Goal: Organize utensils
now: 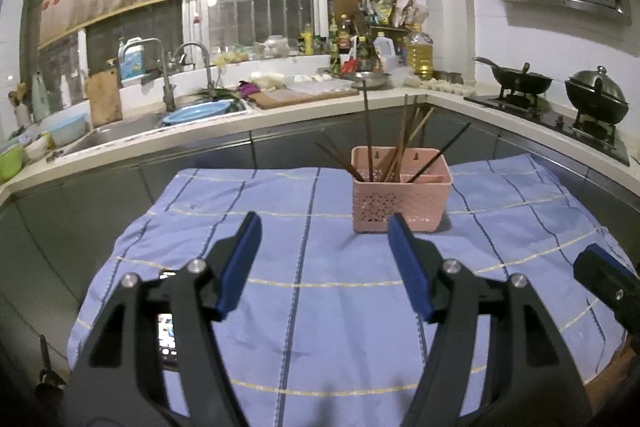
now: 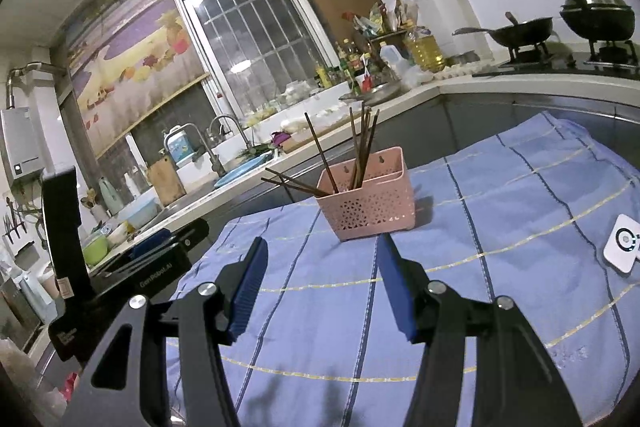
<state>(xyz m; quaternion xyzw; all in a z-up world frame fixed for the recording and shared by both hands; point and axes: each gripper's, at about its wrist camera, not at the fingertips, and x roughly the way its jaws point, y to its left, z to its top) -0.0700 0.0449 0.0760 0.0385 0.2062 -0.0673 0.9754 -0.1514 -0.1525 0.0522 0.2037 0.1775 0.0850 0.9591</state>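
Both hand-held grippers, left [image 1: 324,247] and right [image 2: 322,267], gape empty over the blue checked cloth [image 1: 344,307]; chopsticks [image 1: 400,143] stand in the pink basket [image 1: 400,203]; "GenRobot.AI" reads on the left one.

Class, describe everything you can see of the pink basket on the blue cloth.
The pink basket is a small rectangular holder that looks like plastic, with perforated lower walls, a plain upper band and two hanging slots in its taller back wall. An inner divider splits it into compartments. It stands upright on the blue checked cloth, beyond both tools and touched by neither. Dark and brown chopsticks stand in it, leaning in different directions, some tipped far over its left rim.
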